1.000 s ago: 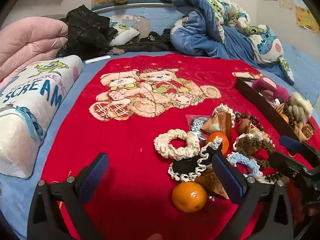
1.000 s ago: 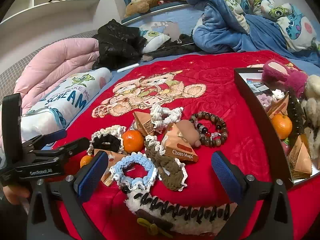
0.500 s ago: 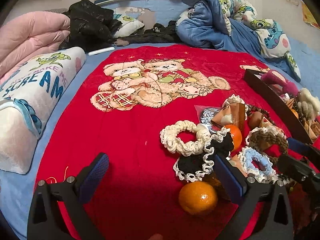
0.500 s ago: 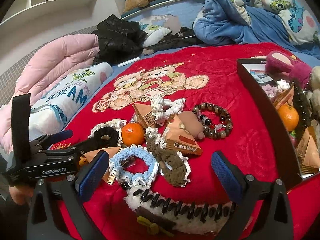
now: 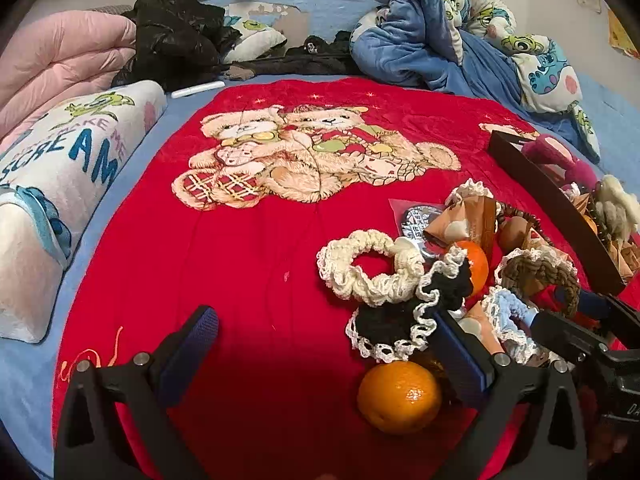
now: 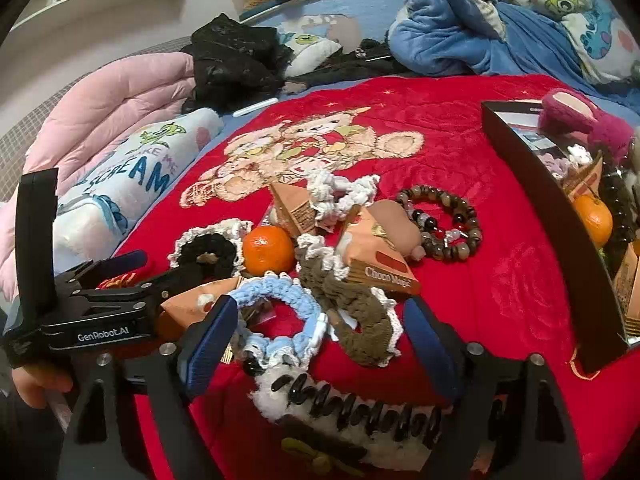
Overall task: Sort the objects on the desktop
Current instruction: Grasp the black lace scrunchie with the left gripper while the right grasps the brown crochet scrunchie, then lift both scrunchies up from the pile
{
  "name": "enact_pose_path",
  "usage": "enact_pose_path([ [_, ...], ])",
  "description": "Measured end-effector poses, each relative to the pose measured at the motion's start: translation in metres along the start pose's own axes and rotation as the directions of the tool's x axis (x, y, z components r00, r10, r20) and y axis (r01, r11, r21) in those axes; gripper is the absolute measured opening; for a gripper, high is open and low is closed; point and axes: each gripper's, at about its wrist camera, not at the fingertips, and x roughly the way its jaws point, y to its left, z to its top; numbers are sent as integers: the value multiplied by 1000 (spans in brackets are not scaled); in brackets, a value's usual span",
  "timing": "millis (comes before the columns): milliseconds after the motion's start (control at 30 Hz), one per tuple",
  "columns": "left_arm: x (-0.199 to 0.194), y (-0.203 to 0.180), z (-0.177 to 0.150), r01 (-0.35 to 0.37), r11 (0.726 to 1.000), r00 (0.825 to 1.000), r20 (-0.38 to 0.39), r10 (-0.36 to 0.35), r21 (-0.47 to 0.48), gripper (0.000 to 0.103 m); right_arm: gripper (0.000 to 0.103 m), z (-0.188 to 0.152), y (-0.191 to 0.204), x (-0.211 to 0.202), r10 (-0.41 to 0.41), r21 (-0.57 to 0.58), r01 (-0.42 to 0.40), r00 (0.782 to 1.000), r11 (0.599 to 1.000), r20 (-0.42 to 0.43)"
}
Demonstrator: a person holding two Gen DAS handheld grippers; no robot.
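The dark tray point(image 6: 552, 216) runs off the right edge, its far contents indistinct.

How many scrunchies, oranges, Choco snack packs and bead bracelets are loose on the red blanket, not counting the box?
Scrunchies: 5
Oranges: 2
Snack packs: 3
Bead bracelet: 1
Total: 11
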Motion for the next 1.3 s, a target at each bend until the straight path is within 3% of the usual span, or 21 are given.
enact_pose_path([
  [200, 14, 4, -2, 24, 999, 997, -70, -26, -37, 103, 71, 0, -2, -1, -19, 7, 19, 1000, 1000, 0],
  [400, 16, 3, -4, 15, 999, 997, -79, -17, -28, 103, 44, 0, -5, -1, -53, 3, 53, 998, 999, -16],
  [700, 17, 3, -4, 14, 1000, 997, -74, -16, -27, 102, 20, 1, -8, -6, -52, 8, 52, 999, 999, 4],
  [767, 14, 2, -4, 13, 1000, 998, -59, -14, -21, 92, 20, 1, -7, -7, -47, 7, 47, 999, 999, 10],
  [800, 11, 1, -4, 15, 1000, 999, -43, -15, -16, 82, 19, 2, -7, -8, -44, 7, 44, 999, 999, 13],
  [833, 7, -1, -4, 11, 1000, 1000, -25, -11, -5, 67, 19, 2, -6, -10, -37, 7, 37, 999, 999, 18],
  [933, 0, -7, -3, 14, 1000, 1000, 5, -14, 26, 39, 19, 3, -5, -16, -10, 11, 9, 999, 1000, 39],
  [1033, -4, -15, -3, 27, 998, 999, 22, -29, 63, 21, 19, 4, -4, -17, -2, 12, 2, 999, 1000, 46],
  [1133, -11, -18, -3, 35, 996, 998, 52, -39, 79, 15, 19, 4, -4, -19, 7, 16, -8, 999, 1000, 50],
  [1300, -31, -16, 1, 79, 995, 988, 128, -86, 62, 14, 18, 5, -3, -24, 24, 12, -25, 997, 1000, 74],
])
